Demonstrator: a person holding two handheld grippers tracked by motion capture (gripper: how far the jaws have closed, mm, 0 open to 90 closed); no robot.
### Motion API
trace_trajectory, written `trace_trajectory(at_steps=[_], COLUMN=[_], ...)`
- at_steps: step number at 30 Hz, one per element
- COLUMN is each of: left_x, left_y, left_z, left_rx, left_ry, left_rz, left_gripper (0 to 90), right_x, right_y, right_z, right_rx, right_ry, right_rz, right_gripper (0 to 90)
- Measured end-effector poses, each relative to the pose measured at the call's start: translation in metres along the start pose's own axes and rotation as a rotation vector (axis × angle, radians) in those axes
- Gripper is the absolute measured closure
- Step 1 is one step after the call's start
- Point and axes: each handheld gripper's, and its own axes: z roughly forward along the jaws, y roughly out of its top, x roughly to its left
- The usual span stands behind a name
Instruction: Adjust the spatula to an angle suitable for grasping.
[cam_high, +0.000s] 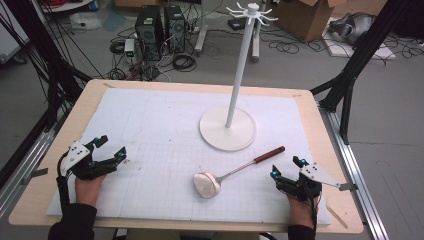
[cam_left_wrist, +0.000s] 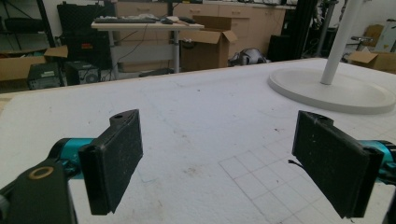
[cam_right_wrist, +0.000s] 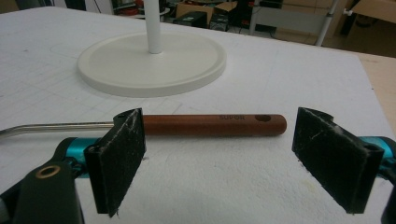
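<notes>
In front of the round white base of the tall hook stand (cam_high: 227, 128), a steel ladle with a reddish-brown wooden handle (cam_high: 235, 170) is lying flat on the white foam mat (cam_high: 165, 125).
The right gripper (cam_high: 285, 169) is held low just beside the handle end, jaws spread wide and empty; the wooden grip is best straddled squarely across its length before closing. The left gripper (cam_high: 112, 148) is rested well apart from the stand, jaws likewise released.
</notes>
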Motion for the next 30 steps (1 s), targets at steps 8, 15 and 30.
trace_trajectory(at_steps=[8,15,30], left_x=[0.0,-0.001,-0.001], left_y=[0.0,0.0,0.0], left_z=[0.0,0.001,0.0], left_rx=[0.007,0.01,0.006], left_ry=[0.006,0.005,0.004], left_rz=[0.009,0.016,0.016], left_gripper=[16.8,16.9,17.1], right_x=[0.0,0.0,0.077], right_y=[0.0,0.0,0.018], right_z=[0.0,-0.002,0.019], right_rx=[0.0,-0.011,0.12], right_ry=[0.0,-0.006,0.275], right_rz=[-0.003,0.003,-0.029], right_gripper=[16.4,18.0,89.0])
